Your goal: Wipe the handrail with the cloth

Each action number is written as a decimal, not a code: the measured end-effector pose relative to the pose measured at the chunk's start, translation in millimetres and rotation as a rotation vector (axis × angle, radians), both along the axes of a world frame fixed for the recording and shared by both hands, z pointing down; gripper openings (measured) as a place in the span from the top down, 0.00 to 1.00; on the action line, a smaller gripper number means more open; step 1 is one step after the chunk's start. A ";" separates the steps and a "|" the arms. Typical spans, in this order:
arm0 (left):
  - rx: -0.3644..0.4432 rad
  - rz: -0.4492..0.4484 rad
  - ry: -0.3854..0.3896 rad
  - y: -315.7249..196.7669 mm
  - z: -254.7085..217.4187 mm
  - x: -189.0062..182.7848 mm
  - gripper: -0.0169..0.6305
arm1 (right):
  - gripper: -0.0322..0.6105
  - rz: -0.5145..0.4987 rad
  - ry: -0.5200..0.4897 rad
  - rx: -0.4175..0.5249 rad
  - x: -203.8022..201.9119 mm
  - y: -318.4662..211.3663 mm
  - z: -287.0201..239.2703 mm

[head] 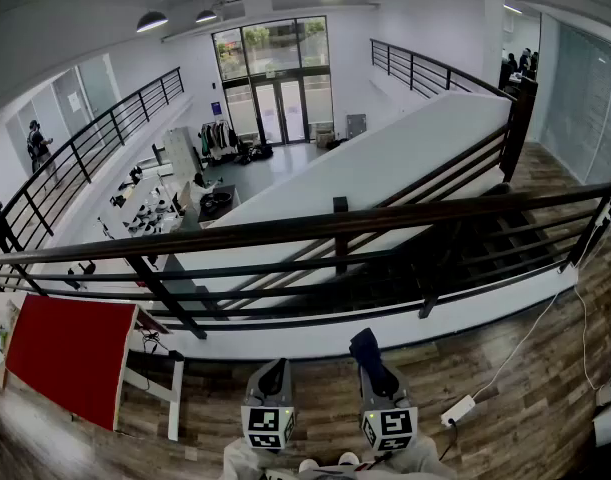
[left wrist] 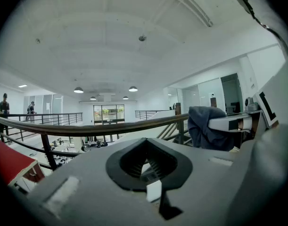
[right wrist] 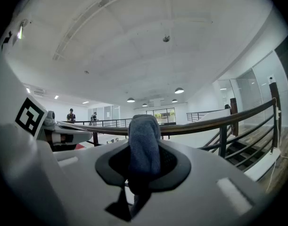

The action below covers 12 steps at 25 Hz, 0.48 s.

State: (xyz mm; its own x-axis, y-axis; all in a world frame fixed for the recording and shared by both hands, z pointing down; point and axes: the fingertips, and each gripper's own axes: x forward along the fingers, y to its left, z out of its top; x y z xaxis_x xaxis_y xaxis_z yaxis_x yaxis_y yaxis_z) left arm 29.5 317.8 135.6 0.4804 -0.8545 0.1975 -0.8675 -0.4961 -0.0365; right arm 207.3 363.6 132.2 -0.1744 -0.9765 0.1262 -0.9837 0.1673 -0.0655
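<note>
While you hold short of the handrail [head: 315, 225], your right gripper [head: 375, 373] is clenched on the blue cloth [right wrist: 144, 140], which stands up between its jaws, apart from the rail at twelve o'clock. Your left gripper [head: 273, 376] is pinched closed on nothing. Square black-and-white markers [head: 389, 429] face up on both cubes. A red board [head: 70, 353] lies at nine o'clock.

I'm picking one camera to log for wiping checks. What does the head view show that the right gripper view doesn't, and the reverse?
Only the head view shows the white power strip and the desks downstairs. Only the right gripper view shows the right hand-held gripper from within, jaws clamped on the blue cloth. Both show the handrail, the cloth and the left hand-held gripper.
</note>
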 end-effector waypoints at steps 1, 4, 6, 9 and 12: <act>0.001 0.002 -0.001 -1.8 0.9 4.5 0.97 | 0.84 0.000 -0.003 -0.001 4.3 -2.5 0.6; 0.008 0.005 -0.005 -9.0 1.8 16.6 0.97 | 0.84 0.000 -0.006 0.003 15.2 -10.7 1.2; 0.012 0.006 -0.008 -13.8 -0.1 23.5 0.97 | 0.84 -0.002 -0.008 0.010 20.8 -15.6 1.1; 0.018 0.003 -0.010 -18.4 -2.7 32.7 0.97 | 0.84 -0.021 -0.061 0.009 27.9 -21.4 3.3; 0.019 -0.005 -0.012 -21.1 -4.3 38.0 0.97 | 0.84 -0.033 -0.116 0.006 32.9 -24.0 4.0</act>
State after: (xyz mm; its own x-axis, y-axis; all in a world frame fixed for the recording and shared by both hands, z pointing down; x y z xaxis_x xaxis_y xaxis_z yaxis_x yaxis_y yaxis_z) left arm 67.4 296.6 131.4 0.4740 -0.8604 0.1873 -0.8693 -0.4911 -0.0560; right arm 240.2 339.6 136.2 -0.2192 -0.9708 0.0975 -0.9636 0.1998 -0.1774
